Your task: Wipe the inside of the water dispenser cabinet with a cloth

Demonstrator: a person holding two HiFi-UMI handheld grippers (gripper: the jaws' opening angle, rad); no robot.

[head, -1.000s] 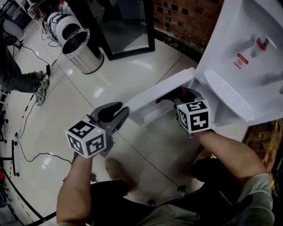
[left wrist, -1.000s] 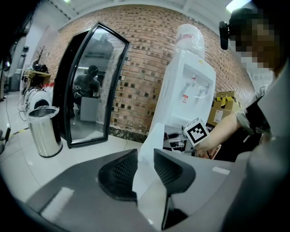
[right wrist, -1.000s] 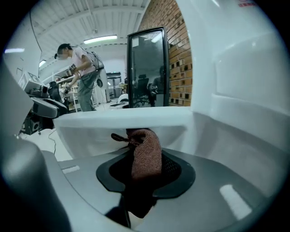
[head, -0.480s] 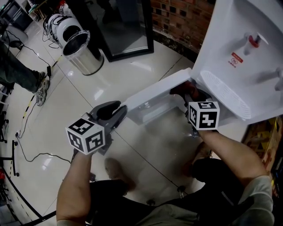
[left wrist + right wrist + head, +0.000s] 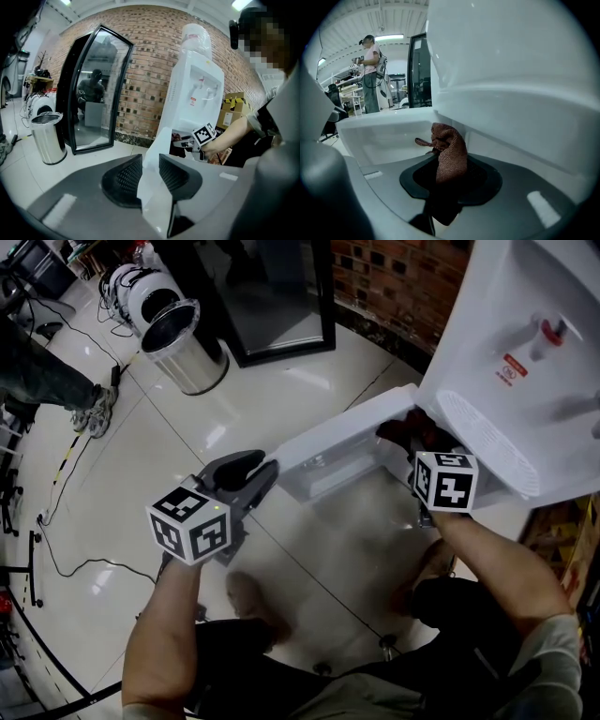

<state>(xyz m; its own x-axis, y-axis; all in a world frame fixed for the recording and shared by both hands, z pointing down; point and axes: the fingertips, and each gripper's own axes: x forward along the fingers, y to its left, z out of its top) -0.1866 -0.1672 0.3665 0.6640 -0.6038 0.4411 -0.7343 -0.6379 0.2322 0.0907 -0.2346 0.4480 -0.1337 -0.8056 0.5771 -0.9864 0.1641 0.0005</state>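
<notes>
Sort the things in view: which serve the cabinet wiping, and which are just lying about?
In use: water dispenser, its open cabinet door in the left gripper, brown cloth in the right gripper.
Lying about: steel bin, black-framed glass panel, cardboard boxes.

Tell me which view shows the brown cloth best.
Right gripper view: the brown knitted cloth sits centre, pinched in the right hand-held gripper. Head view shows only a dark scrap of it; left gripper view, a distant speck.
</notes>
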